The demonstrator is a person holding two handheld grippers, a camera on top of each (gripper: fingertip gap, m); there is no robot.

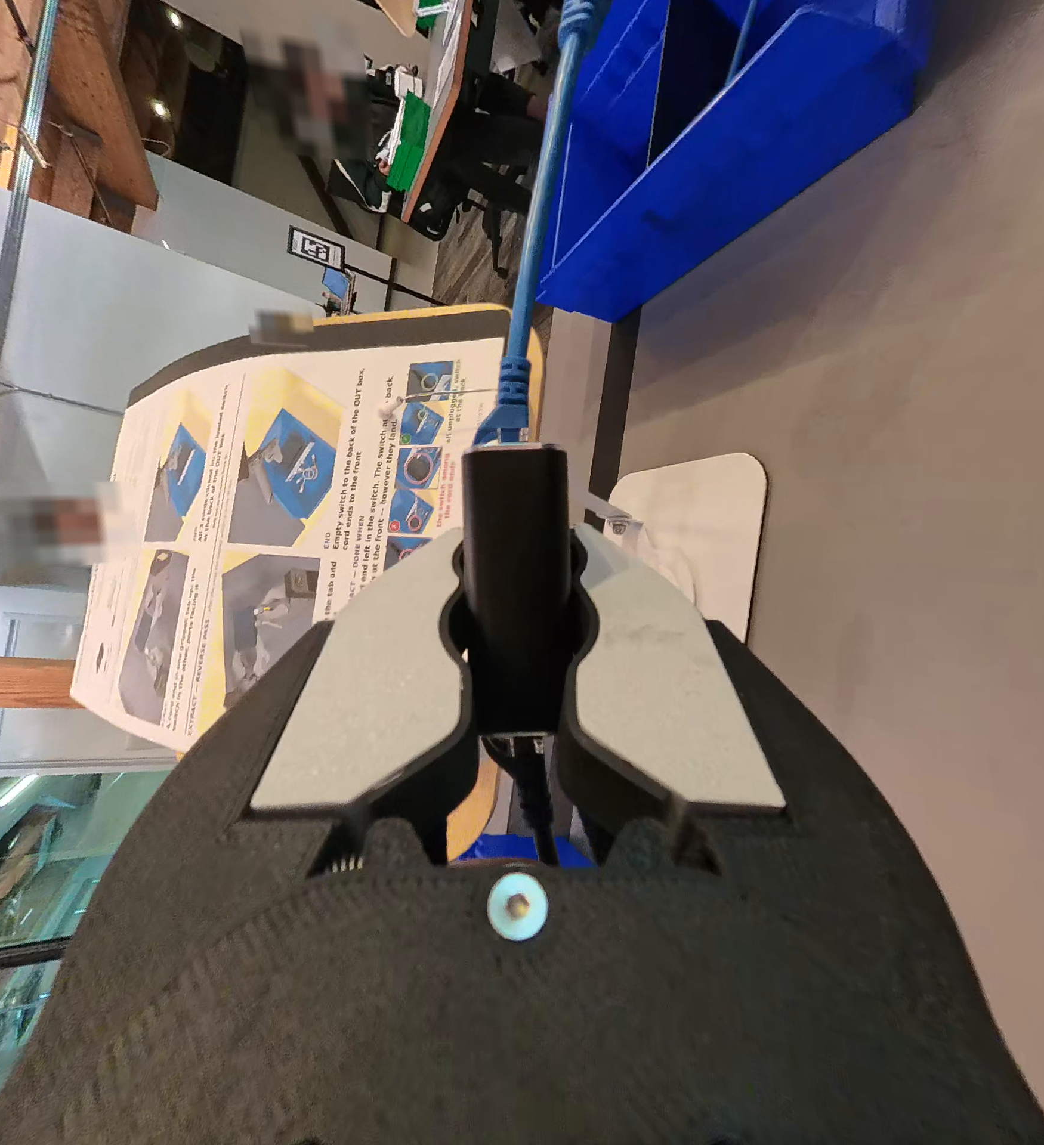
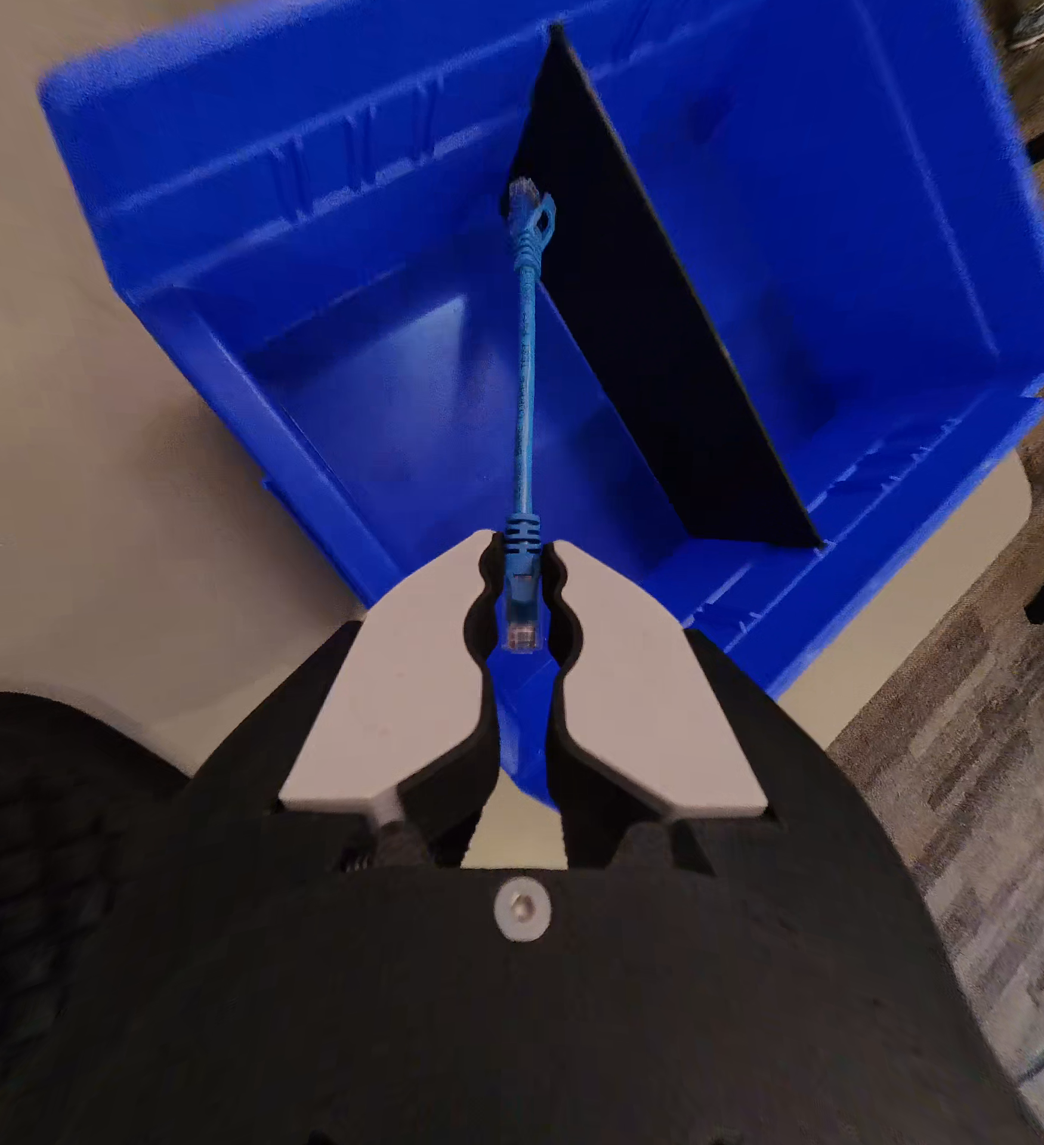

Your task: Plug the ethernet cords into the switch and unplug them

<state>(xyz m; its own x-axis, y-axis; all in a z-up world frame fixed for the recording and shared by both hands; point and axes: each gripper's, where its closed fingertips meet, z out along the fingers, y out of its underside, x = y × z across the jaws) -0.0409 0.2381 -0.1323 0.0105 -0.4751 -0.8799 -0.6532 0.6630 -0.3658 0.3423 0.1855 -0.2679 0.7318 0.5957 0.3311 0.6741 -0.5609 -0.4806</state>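
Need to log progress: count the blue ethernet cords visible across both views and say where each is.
2. One blue cord is plugged into the far end of the black switch held by the left gripper. Another hangs over the blue bin, its plug pinched by the right gripper. Others may be hidden.

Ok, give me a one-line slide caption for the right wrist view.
Right gripper pinches one plug of a short blue ethernet cord above a divided blue bin, free plug dangling.

Left wrist view is rolled sideways, looking level across the desk (image 1: pixel 879 372) beside the blue bin (image 1: pixel 724 155). Right wrist view looks steeply down, close above the blue bin (image 2: pixel 321 186), which both views share.
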